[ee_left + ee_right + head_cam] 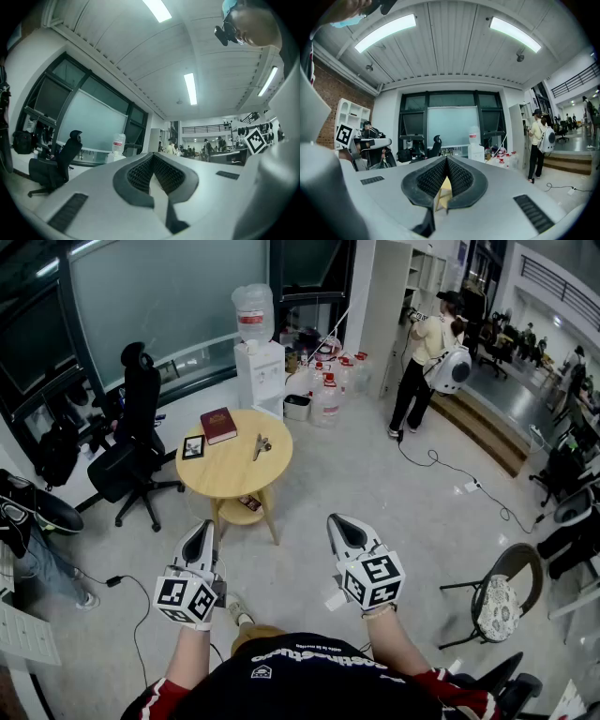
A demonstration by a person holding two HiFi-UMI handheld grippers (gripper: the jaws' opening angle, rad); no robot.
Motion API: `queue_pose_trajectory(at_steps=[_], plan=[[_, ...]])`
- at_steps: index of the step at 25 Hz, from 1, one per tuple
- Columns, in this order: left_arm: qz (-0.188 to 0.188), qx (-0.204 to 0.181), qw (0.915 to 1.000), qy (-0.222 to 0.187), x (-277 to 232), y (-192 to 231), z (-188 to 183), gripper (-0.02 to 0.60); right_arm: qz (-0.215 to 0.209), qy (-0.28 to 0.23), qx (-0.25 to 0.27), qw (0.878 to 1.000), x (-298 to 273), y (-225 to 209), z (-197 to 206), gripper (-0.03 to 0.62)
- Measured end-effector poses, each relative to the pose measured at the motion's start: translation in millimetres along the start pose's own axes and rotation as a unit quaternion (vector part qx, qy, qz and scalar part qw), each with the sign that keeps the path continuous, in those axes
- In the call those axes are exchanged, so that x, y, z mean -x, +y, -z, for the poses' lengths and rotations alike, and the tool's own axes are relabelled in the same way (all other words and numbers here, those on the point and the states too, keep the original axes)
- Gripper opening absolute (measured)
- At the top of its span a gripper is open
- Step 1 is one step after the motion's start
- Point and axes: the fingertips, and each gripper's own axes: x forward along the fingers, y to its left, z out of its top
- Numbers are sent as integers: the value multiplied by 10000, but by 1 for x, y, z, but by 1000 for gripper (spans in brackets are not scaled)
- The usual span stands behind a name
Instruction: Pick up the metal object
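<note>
Metal object (262, 443) lies on round wooden worktop (234, 474), toward its right rim, with red book (218, 425) and small framed picture (193, 447) to its left. Left gripper (202, 532) and right gripper (342, 526) hang near the body, well apart from the worktop, fingers of both pressed together at the tips, holding nothing. Pick not started. Risk: fingers must open before closing in, else they just shove the piece. It looks small and low, so a shallow grab could slip or knock it off the rim.
</note>
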Motion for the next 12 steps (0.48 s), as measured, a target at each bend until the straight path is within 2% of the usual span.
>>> queue_pose_trajectory(at_steps=[12], plan=[[15,-35,10000,58,1,-4,5,17,-37,-25,-24,10000,2,-1,2,28]])
